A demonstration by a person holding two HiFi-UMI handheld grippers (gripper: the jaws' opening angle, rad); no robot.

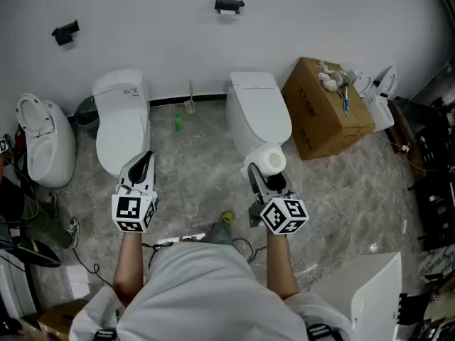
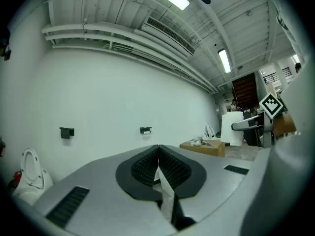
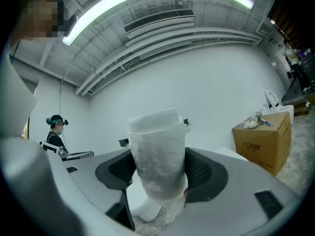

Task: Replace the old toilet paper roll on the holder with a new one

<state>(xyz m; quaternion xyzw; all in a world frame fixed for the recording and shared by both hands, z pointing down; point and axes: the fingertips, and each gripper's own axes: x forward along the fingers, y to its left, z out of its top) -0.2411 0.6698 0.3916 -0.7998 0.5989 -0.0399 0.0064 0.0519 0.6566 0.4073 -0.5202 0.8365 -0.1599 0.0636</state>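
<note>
A white toilet paper roll, in a clear wrap, stands upright between the pads of my right gripper, which is shut on it above the marble floor. In the right gripper view the roll fills the middle and hides most of the wall holder behind it. My left gripper is shut and empty; its ribbed pads meet with nothing between them. Far ahead on the white wall hangs the black holder with a bit of white in it, also small in the left gripper view, holder.
A second black holder hangs further left on the wall. Three white toilets stand along it, with a green bottle and a brush between two. A cardboard box sits right. A person stands far left.
</note>
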